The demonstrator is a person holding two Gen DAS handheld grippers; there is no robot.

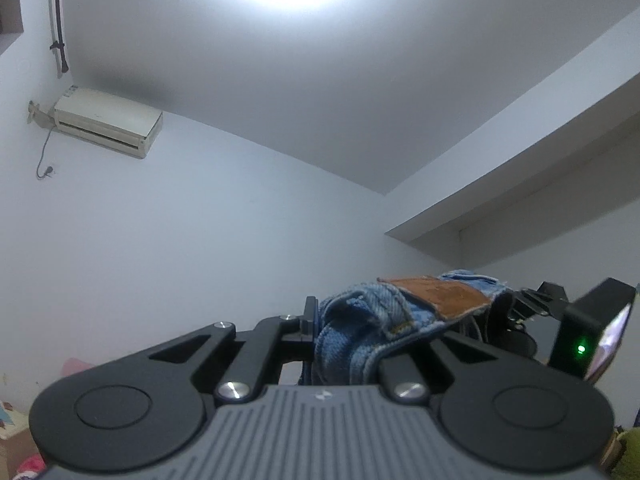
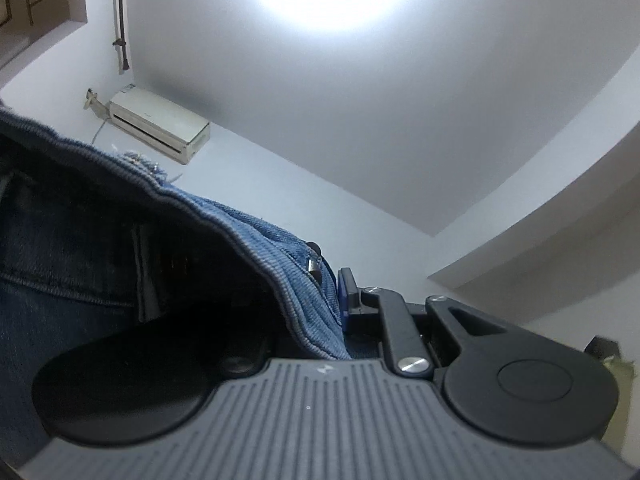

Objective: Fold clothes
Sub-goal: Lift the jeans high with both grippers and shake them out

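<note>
both grippers tilt upward — left gripper (image 1: 352,320) and right gripper (image 2: 320,300) clamped on denim.

White walls, air conditioner (image 1: 108,126) (ceiling glare)

Left gripper (image 1: 320,322) is clamped on the jeans (image 1: 360,332) waistband; brown patch (image 1: 444,294) faces up, below air conditioner (image 1: 108,120).

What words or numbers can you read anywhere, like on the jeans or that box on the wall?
None can be read.
Brown patch on the jeans: marks too blurred to read.
Air conditioner: its small label is too tiny to read.
Left gripper: only a small logo, no letters.
</note>
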